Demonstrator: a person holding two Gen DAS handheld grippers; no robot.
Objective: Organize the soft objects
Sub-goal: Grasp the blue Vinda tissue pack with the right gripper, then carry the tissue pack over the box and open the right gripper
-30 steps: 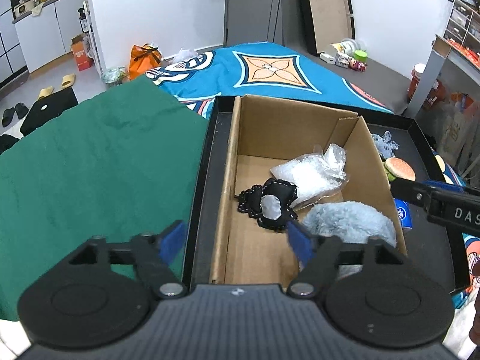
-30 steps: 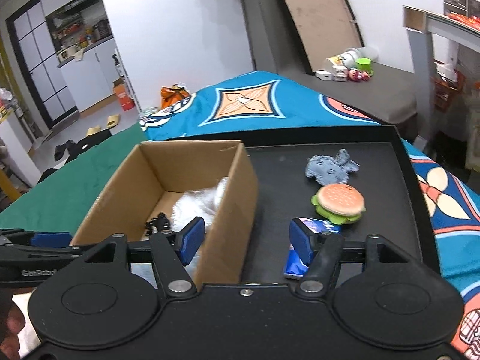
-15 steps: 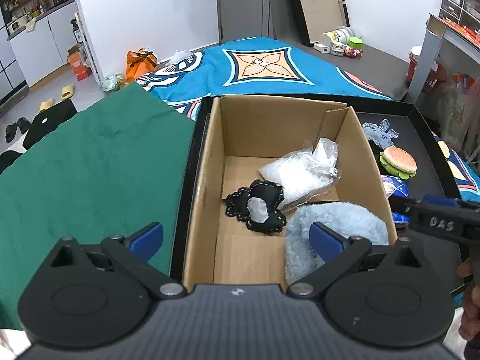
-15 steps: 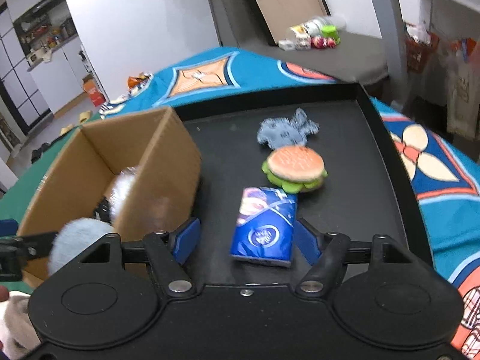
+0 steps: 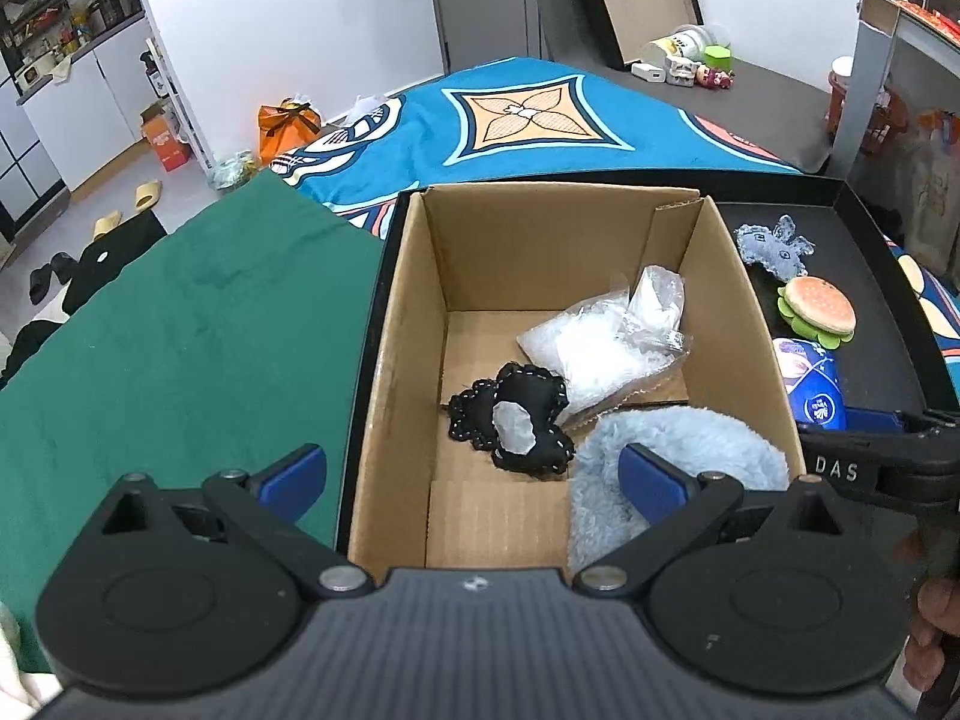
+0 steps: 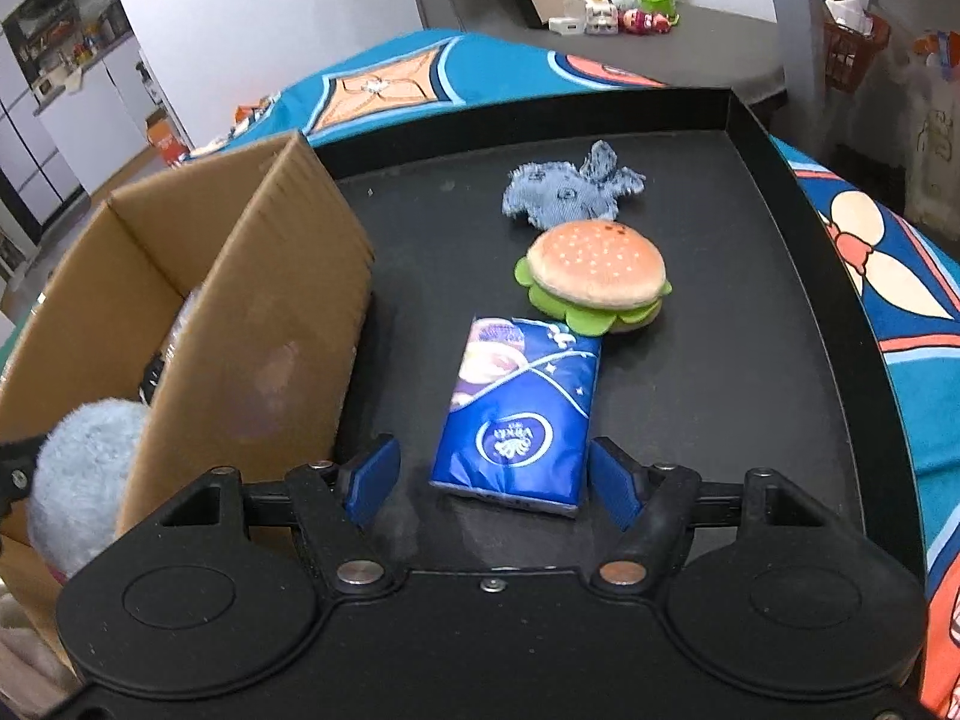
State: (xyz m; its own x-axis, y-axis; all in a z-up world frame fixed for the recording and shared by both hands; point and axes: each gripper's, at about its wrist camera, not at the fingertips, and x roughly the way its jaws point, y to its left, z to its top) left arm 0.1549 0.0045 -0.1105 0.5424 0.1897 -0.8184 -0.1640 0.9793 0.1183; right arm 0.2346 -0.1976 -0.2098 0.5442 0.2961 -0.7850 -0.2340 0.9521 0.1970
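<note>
Right wrist view: right gripper (image 6: 489, 483), jaws parted, straddles the near end of a blue tissue pack (image 6: 521, 414) without gripping it; beyond lie a burger plush (image 6: 597, 276) and a denim toy (image 6: 570, 192) on the black tray (image 6: 780, 324). Left gripper (image 5: 471, 480) stands wide open, empty, above the cardboard box (image 5: 408, 312).

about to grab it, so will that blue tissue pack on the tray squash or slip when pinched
The tissue pack looks soft, so it will probably squash some. Its glossy wrapper may be a bit slippery. Flat on the tray, it shouldn't roll.

Black hand-held gripper (image 5: 471, 477), blue pads (image 5: 297, 471)
</note>
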